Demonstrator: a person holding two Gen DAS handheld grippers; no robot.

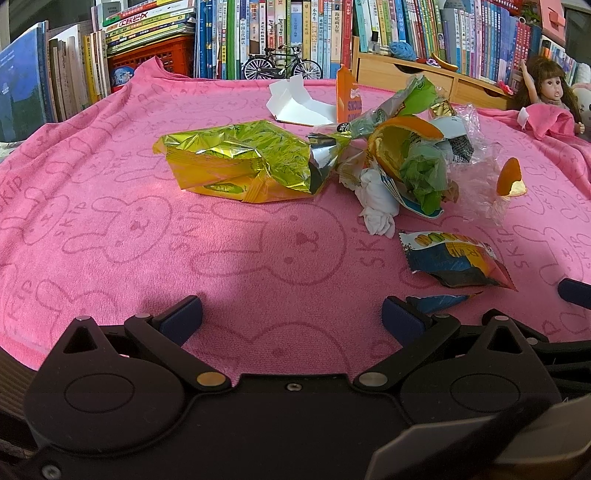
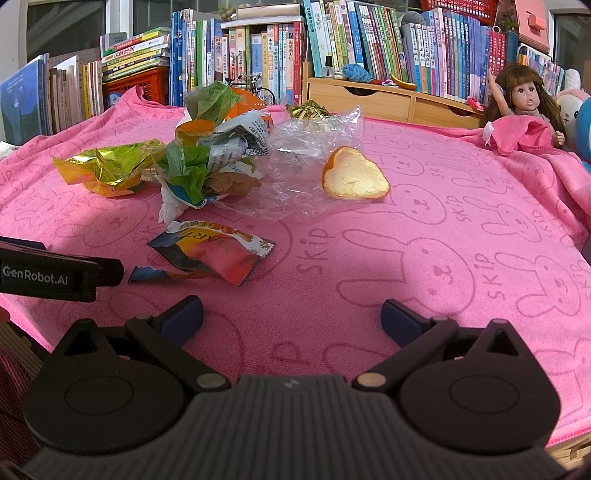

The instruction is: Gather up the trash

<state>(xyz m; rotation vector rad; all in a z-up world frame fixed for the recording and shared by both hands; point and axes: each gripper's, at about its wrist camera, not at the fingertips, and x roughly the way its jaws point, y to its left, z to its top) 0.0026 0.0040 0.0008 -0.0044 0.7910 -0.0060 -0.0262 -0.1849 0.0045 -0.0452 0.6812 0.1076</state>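
**Ana:** Left wrist view first: the left gripper [image 1: 291, 315] hovers low over the pink towel [image 1: 110, 229], jaws spread wide, nothing between them. Just past its right finger lies a torn blue scrap [image 1: 439, 301], then the red-and-blue snack wrapper [image 1: 456, 262].

**Ben:** Right wrist view has the right gripper [image 2: 291, 317] equally wide apart and empty. That same wrapper [image 2: 218, 254] sits to its left, and the other tool's black body pokes in at the left edge.

**Ana:** Only my side shows the white folded carton [image 1: 295, 105] and the orange box [image 1: 347, 96] standing behind the heap.

**Ben:** Mine shows the orange peel [image 2: 354, 179] fully, pale pith upward, resting on crinkled clear film [image 2: 306, 147].

**Ana:** The trash heap [image 1: 410, 158] is mid-towel: crumpled tissue, green plastic, curled peel. The shiny gold-green foil bag [image 1: 240, 162] lies to its left.

**Ben:** Towel is fluffy, printed with rabbits. Behind it: a wooden drawer unit [image 2: 388, 99], a doll [image 2: 524, 99], a model bicycle [image 1: 282, 64], and packed rows of books [image 2: 369, 33].
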